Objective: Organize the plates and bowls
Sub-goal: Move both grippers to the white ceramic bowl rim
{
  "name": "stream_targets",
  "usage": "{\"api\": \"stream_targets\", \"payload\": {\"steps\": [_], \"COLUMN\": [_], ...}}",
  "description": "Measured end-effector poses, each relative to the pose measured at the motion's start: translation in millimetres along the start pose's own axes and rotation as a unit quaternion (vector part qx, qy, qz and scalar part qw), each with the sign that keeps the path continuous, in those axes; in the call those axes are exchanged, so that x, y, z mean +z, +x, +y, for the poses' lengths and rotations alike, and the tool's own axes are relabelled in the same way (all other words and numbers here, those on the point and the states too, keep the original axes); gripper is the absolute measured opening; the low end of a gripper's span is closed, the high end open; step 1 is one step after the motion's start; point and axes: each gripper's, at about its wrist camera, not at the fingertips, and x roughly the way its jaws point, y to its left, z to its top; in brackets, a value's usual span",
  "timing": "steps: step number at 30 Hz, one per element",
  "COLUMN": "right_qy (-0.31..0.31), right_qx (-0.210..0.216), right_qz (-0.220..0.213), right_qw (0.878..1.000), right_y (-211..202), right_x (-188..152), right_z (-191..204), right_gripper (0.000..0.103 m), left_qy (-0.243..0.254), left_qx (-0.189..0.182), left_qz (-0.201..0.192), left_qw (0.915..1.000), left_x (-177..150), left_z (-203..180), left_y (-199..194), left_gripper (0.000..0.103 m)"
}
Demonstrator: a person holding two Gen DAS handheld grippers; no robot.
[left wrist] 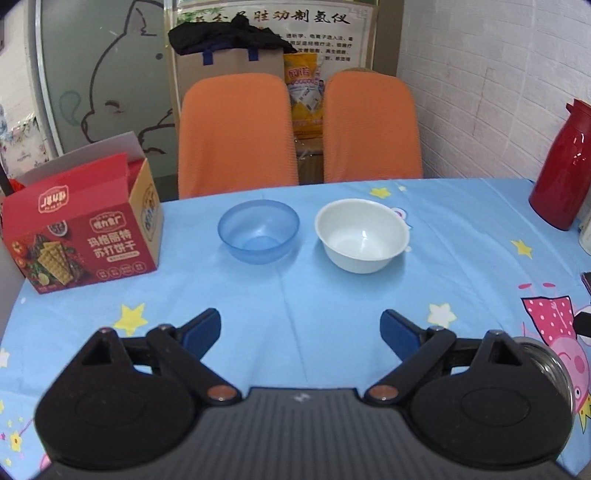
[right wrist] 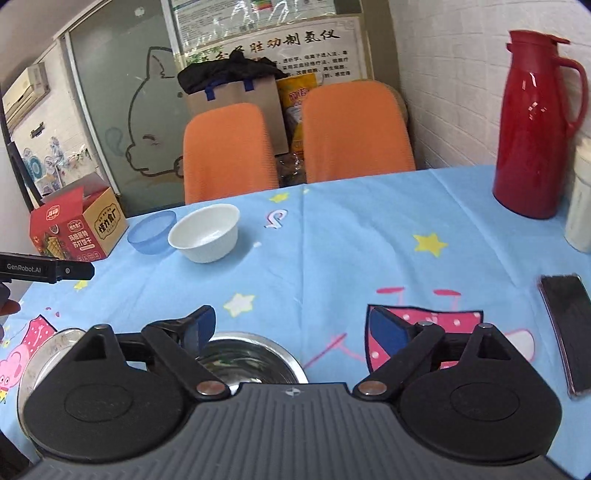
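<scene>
Looks like a home dining corner or a small staff room, can't tell which. Table (left wrist: 332, 302) at frame centre has a blue kids' cartoon cloth with pigs and stars. Two orange-covered chairs (left wrist: 236, 129) behind it, top centre. Red thermos jug (right wrist: 532, 125) upper right against a white brick-pattern wall. Opened cracker box (left wrist: 81, 236) at left. Frosted glass door (left wrist: 99, 74) with a cartoon outline upper left, a Chinese poster (left wrist: 317, 22) top centre, a wall air conditioner (right wrist: 26, 92) far upper left in the right wrist view.
</scene>
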Motion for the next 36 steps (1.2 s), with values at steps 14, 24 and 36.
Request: {"api": "stream_targets", "payload": {"steps": [14, 24, 36], "right_qy": [-0.138, -0.172, -0.184], "right_qx": [0.053, 0.063, 0.059], "right_qz": [0.048, 0.143, 0.171], "right_qw": [0.988, 0.973, 0.966], "right_y": [82.5, 182.3, 222.5], "right_x": [69.8, 72.7, 69.5], "right_z": [70.9, 78.2, 91.2], "right_gripper": [0.103, 0.103, 0.103], "left_qy": [0.037, 0.101, 0.126], "left_qx": [-0.048, -0.137, -0.156], "left_qz": [0.0, 0.107, 0.118], "left_qw": [0.9982, 0.9796, 0.9726], "left_x": [92.4, 131.7, 128.6], "left_z": [-0.3, -31.9, -45.1], "left_y": [74.7, 202.1, 239.0], "left_gripper": [0.093, 0.093, 0.093]}}
